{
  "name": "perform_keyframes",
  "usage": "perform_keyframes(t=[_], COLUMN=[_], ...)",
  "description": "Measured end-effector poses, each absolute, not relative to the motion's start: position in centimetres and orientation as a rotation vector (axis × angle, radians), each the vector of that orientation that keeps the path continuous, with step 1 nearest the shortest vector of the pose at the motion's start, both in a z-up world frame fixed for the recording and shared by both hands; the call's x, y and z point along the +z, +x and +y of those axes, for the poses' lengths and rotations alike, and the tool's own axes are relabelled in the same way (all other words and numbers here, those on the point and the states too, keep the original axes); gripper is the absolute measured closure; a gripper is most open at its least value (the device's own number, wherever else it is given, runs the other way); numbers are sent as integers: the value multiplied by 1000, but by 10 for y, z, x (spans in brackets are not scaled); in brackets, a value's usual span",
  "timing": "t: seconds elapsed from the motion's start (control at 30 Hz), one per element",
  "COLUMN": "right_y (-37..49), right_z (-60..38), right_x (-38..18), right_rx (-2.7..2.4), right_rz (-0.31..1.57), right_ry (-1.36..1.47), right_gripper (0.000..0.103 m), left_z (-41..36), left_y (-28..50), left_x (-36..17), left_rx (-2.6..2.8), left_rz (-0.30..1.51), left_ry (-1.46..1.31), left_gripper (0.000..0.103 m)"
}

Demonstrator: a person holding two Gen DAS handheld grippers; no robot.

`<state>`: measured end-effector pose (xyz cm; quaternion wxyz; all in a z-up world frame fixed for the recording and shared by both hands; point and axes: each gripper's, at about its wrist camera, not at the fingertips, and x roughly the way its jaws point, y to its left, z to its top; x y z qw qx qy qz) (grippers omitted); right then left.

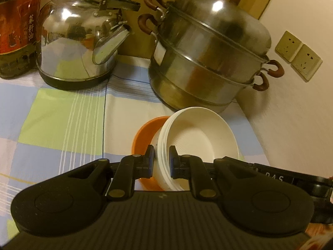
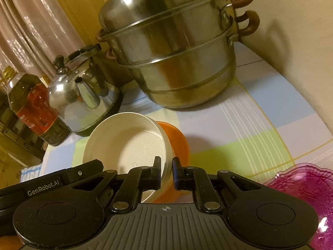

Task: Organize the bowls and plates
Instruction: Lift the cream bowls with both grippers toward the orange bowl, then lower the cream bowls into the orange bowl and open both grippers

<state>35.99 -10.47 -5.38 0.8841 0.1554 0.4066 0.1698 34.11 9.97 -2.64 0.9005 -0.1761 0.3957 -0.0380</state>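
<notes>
On the checked tablecloth [image 1: 62,114], before the steel kettle [image 1: 81,41] and stacked steel steamer pot [image 1: 208,52], a ribbed white round bowl [image 1: 197,137] sits nested, tilted, in an orange plastic bowl [image 1: 143,133]. Left gripper [image 1: 162,162] and right gripper [image 2: 167,171], angled downward, each clamp the white bowl's rim.

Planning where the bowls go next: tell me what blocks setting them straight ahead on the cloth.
Both grippers hold the white bowl by opposite rims, the orange bowl nested underneath. Straight ahead stands the steamer pot, with the kettle beside it; only a strip of tablecloth is bare.
</notes>
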Motion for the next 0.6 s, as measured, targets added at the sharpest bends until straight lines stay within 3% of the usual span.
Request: perform_keyframes(t=[0.6], right_y=[376], right_z=[-93], right_x=[-75], right_rx=[330], right_rz=[872], right_ry=[247], right_gripper=[92], left_z=[99], left_y=[352], left_x=[-58], left_rx=[-90], left_rz=[866], left_ry=[-349], left_gripper=[91])
